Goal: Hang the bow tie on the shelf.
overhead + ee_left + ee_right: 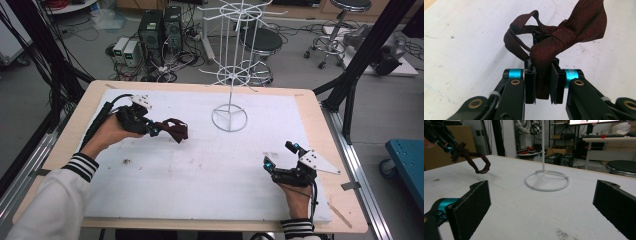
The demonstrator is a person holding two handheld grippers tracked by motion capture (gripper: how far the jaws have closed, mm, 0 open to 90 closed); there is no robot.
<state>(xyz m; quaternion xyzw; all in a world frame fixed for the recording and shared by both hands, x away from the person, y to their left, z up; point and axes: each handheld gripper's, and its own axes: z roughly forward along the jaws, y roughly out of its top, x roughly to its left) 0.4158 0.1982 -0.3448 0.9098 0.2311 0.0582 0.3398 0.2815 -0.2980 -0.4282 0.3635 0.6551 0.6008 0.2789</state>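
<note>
Right tool (pixel 281 156): jaws stood wide apart, empty, low over the counter (pixel 210 165).
Left tool (pixel 152 131): clamped on a dark red bow tie (pixel 564 37).
Writing: none legible.

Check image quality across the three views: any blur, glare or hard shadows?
High view: even light, slightly soft, no glare on the white table. Left gripper view: bow tie sharp in the left claw, faint shadow beneath. Right gripper view: right claw pads blurred up close, stand crisper, soft shadows.
</note>
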